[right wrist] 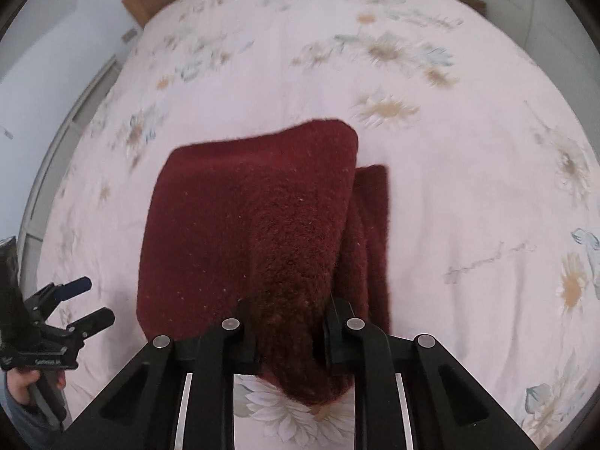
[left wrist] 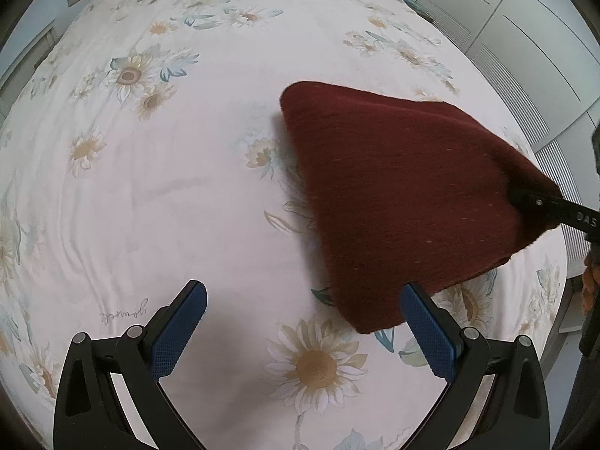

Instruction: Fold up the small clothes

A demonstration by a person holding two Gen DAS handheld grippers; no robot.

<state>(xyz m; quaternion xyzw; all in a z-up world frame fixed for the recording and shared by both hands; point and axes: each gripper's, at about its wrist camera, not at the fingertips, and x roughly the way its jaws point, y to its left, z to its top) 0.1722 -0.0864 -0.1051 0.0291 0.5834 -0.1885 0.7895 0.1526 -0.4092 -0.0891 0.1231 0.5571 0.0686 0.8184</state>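
Bed, sunflower sheet: maroon knit garment lies toward its right edge, one end lifted. Right gripper jaws clamp that bunched end. Left gripper jaws open, empty. Risk: thick knit slipping, fold collapsing.

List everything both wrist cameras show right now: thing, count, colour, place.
knit garment: one, dark red, partly folded on the bedsheet, one edge lifted.
bedsheet: one, white with sunflower print, covers the bed.
cabinets: white, beyond the bed's far right in the left wrist view.
left gripper: one, black with blue pads, open, above the sheet beside the garment's near corner.
right gripper: one, black, shut on the garment's edge.
hand: one, holding the left gripper's handle.
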